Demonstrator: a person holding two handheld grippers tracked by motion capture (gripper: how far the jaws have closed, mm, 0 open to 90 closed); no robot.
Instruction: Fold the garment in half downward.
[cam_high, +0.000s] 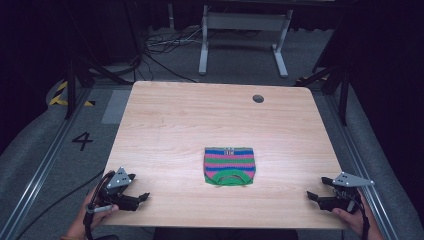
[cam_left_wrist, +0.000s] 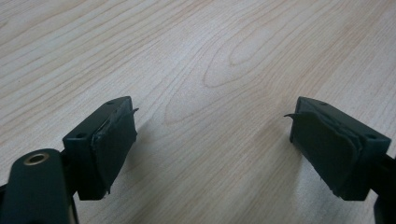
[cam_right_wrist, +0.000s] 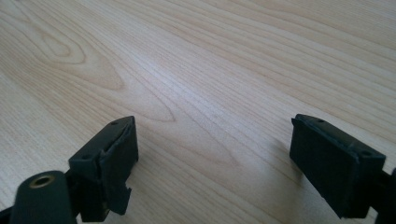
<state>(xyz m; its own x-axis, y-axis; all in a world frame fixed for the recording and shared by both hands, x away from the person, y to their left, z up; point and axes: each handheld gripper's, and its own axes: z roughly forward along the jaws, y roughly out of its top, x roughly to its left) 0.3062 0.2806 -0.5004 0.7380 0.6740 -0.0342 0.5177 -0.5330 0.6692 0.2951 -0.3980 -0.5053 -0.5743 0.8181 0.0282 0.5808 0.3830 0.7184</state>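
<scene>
Left tongs (cam_high: 144, 196) and right tongs (cam_high: 311, 196) gape empty near table (cam_high: 175, 120) edge; striped knit (cam_high: 229, 166) lies folded between, underside hidden.

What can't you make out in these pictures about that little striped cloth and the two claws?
- Striped cloth: high view, too small to tell whether it is a folded garment or what the tag at its top edge says.
- Its underside: hidden against the table.
- Left claw and right claw: both open; the person's arms are cut off by the bottom edge.
</scene>
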